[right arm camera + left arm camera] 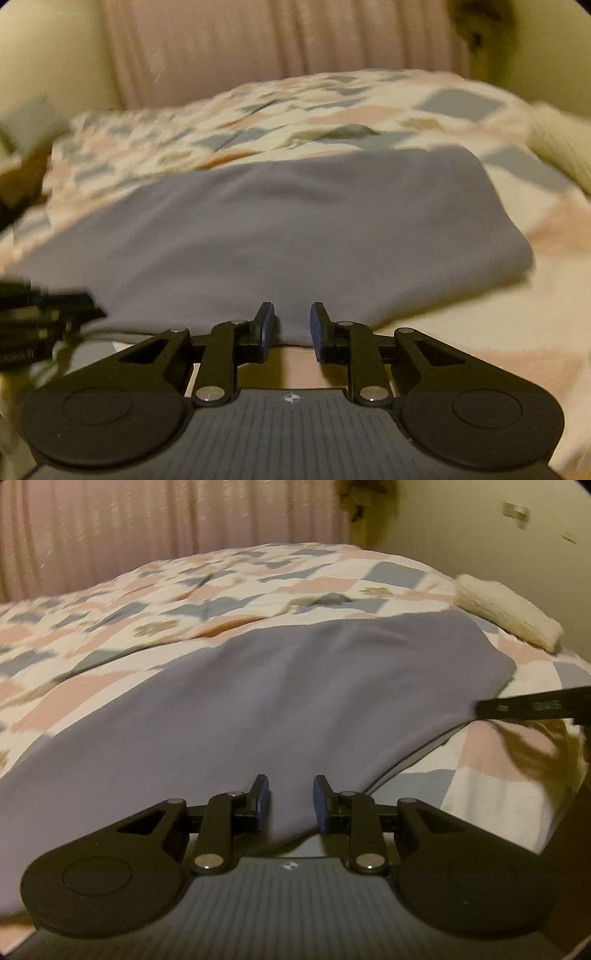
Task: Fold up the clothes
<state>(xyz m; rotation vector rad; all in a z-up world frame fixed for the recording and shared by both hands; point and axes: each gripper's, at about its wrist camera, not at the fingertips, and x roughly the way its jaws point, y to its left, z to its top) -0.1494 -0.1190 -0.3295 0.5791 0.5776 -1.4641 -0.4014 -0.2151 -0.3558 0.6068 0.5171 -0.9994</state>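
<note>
Left wrist view. Step in hand, by judgement: gripping the near edge of the garment (pixel 280 686) ahead of a fold. Grey-blue garment spread flat on the patchwork quilt (pixel 155 602), reaching from the near edge of the bed toward its middle. Left gripper (pixel 290 801) at the garment's near hem, fingers (pixel 263 798) parted, with a raised ridge of cloth between the blue pads. Pads close to the cloth on both sides; firm clamping not confirmed, so treated as apart. Right gripper's finger (pixel 532 706) entering from the right, tip touching the garment's right edge. Fluffy cream item (pixel 509 613) beyond the far right corner, apart from the garment.

Right wrist view. Same garment (pixel 295 229) seen with strong motion blur. Right gripper (pixel 293 326) at the near hem, fingers (pixel 320 325) parted, hem edge lying between the pads but not visibly pinched. Left gripper (pixel 44 317) blurred at the left, just beside the garment's near left edge; its spacing unreadable here. Quilt (pixel 509 306) bare to the right of the garment.

Next move, by judgement: closing both sets of pads on the hem, then lifting evenly and carrying the near edge toward the far edge. Risk: uneven grip leaving a skewed fold line.
</note>
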